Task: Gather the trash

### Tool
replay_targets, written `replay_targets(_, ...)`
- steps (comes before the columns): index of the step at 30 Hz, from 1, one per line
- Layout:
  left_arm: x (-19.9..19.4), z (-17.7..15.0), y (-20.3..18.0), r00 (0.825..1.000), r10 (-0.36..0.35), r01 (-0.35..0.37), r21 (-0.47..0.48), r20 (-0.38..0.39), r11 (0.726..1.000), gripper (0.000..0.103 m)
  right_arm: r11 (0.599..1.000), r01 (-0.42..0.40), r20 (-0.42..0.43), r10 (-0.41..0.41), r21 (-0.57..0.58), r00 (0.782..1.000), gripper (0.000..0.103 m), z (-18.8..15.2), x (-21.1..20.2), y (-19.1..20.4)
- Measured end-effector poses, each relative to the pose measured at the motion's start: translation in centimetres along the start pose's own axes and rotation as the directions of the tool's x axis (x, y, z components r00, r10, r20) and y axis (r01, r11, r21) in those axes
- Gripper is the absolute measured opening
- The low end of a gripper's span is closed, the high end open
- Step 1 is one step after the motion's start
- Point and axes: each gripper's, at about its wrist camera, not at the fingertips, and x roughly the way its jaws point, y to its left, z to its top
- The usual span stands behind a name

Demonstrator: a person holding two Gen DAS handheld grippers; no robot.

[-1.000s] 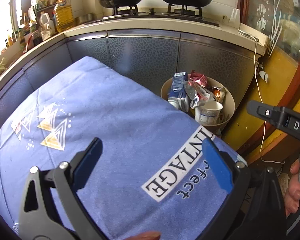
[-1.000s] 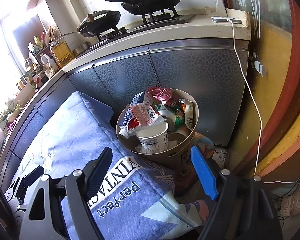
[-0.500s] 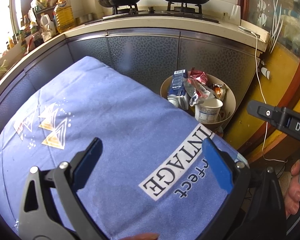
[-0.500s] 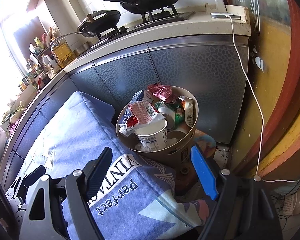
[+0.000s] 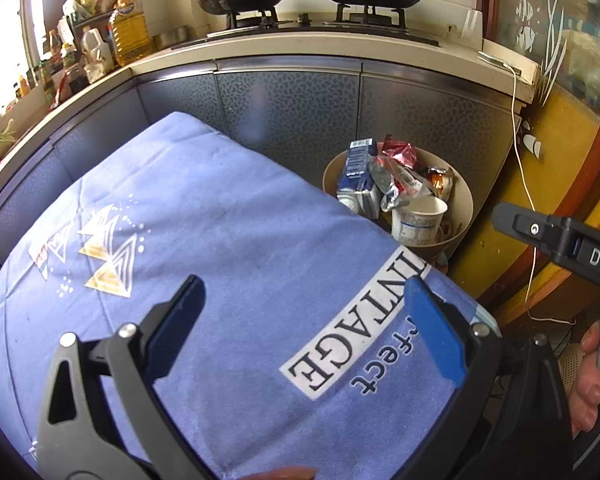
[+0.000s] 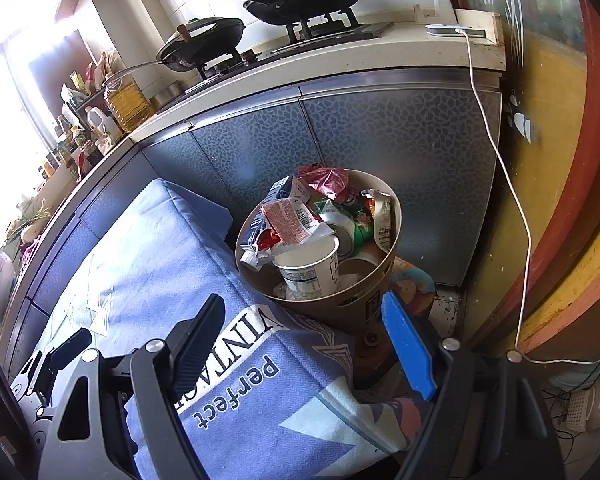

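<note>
From the left wrist view, a round beige plastic trash bin [image 5: 462,200] stands on the floor against the dark patterned cabinet front, just past the far edge of a blue printed cloth [image 5: 204,240] that covers the surface. The bin is packed to the rim: a blue and white drink carton [image 5: 356,172] stands upright at its left, a crumpled red foil wrapper [image 5: 398,151] sits at the back, and a white paper cup [image 5: 418,220] stands open at the front. The left hand-held gripper [image 5: 300,320] hangs over the cloth with its jaws spread wide, nothing between them. At the right edge, part of the other black tool and a person's hand [image 5: 588,384] show. From the right wrist view, the same bin [image 6: 394,216] lies straight ahead, full of crushed trash: the carton [image 6: 276,200], a pink label wrapper [image 6: 292,216], the red foil [image 6: 328,180], a green packet [image 6: 360,224] and the white cup [image 6: 310,264]. The right hand-held gripper [image 6: 304,340] is released, jaws wide apart and empty, short of the bin and above the cloth [image 6: 148,264]. A white cable [image 6: 500,160] hangs down the cabinet at the right.
</note>
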Motion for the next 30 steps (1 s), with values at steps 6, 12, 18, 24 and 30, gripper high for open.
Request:
replay_targets(6,0.0,0.0,0.1,1.0,0.001,-0.001,-0.003,-0.001,1.0,0.096,1.0,-0.001,-0.004,0.001,-0.004,1.0,0.079,0.0,0.1,0.2)
replay_targets(12,0.1,-0.1,0.3,1.0,0.003,-0.003,-0.005,-0.002,1.0,0.096,1.0,-0.001,-0.005,0.001,-0.004,1.0,0.079,0.0,0.2,0.2)
replay_targets(18,0.1,-0.2,0.3,1.0,0.003,-0.003,-0.004,-0.002,1.0,0.096,1.0,-0.001,-0.006,0.0,-0.004,1.0,0.079,0.0,0.2,0.3)
replay_targets(24,0.2,-0.3,0.5,1.0,0.0,0.0,-0.006,-0.006,1.0,0.096,1.0,-0.001,-0.006,0.001,-0.005,1.0,0.079,0.0,0.2,0.3)
replay_targets(30,0.5,-0.8,2.4,1.0,0.004,-0.005,-0.031,-0.009,1.0,0.096,0.999,-0.001,-0.024,0.0,-0.039,1.0,0.079,-0.6,1.2,1.3)
